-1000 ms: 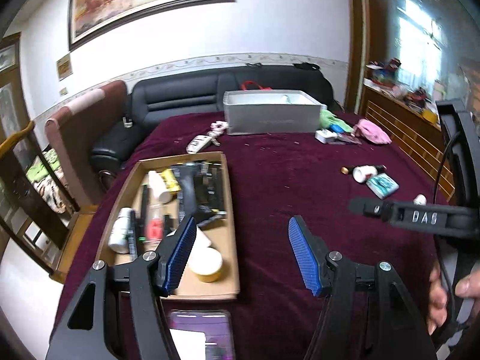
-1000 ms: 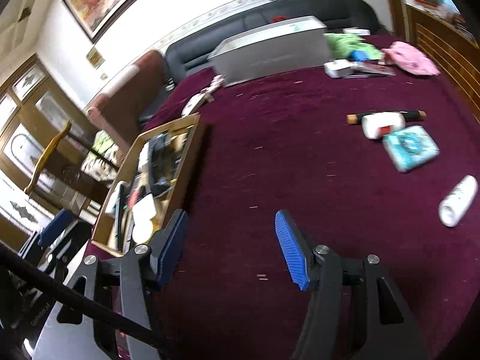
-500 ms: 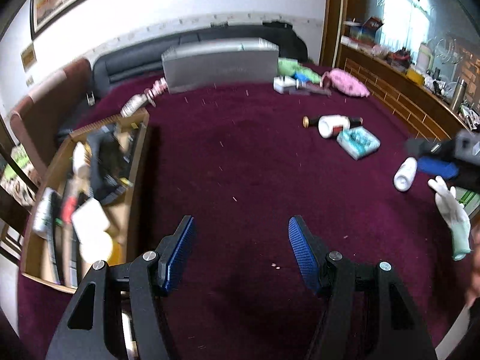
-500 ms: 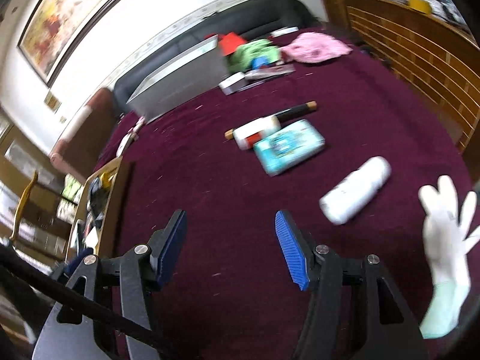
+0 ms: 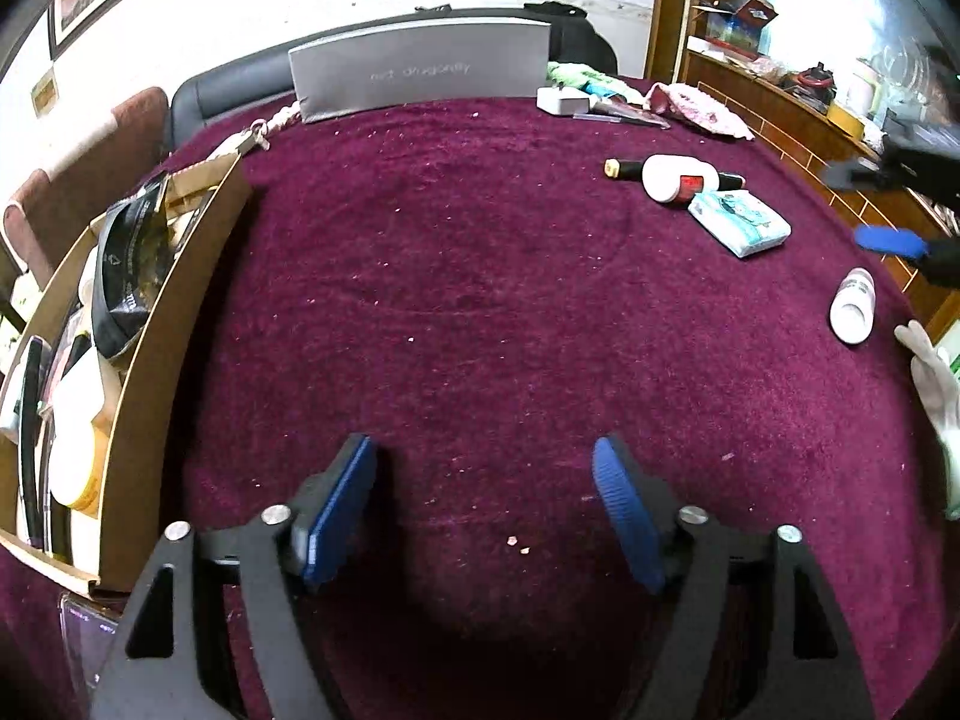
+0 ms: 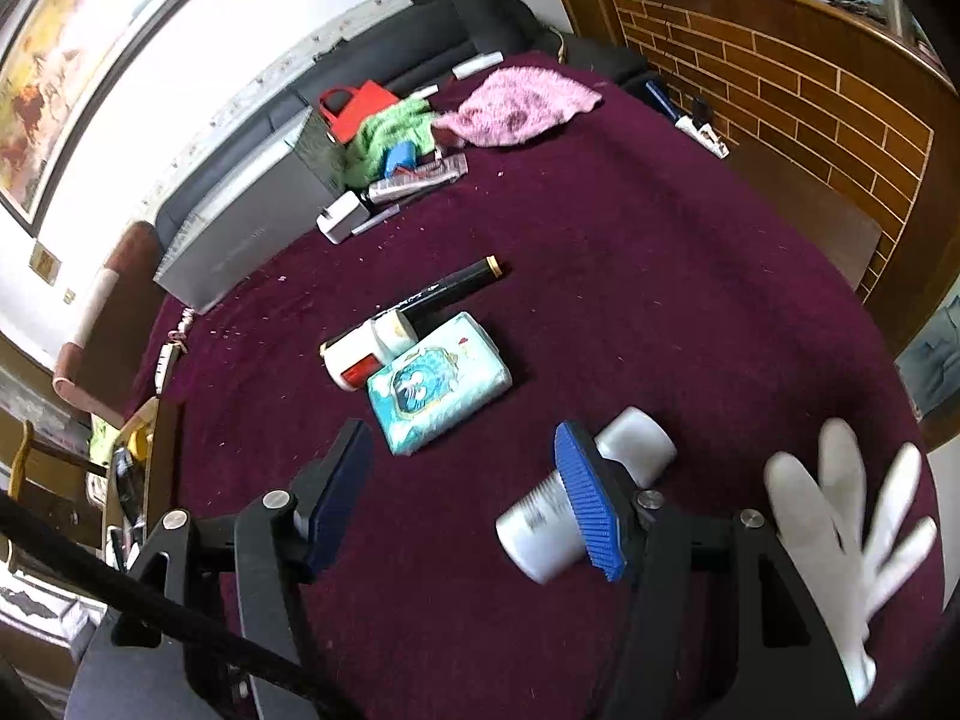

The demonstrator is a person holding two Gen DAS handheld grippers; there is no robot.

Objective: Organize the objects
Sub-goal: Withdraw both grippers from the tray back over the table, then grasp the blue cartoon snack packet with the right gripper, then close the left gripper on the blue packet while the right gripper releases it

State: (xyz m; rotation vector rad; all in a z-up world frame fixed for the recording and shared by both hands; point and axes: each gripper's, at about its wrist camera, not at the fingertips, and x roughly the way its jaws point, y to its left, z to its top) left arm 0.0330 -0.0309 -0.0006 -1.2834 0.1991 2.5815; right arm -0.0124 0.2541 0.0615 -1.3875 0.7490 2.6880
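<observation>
A white bottle lies on the maroon tablecloth, partly behind my right gripper's right finger; it also shows in the left wrist view. My right gripper is open and empty, low over the cloth, with the bottle just right of its gap. A teal tissue pack, a small white jar and a black marker lie beyond. My left gripper is open and empty over bare cloth. The cardboard tray with several items is at its left.
A grey box stands at the table's far side. A pink cloth, green cloth, white charger and tube lie at the back. A white glove lies at the right edge. A brick-pattern cabinet borders the right.
Both grippers swung right, away from the tray. My right gripper came down close to the white bottle, which now sits beside its right finger. Both stayed open.
</observation>
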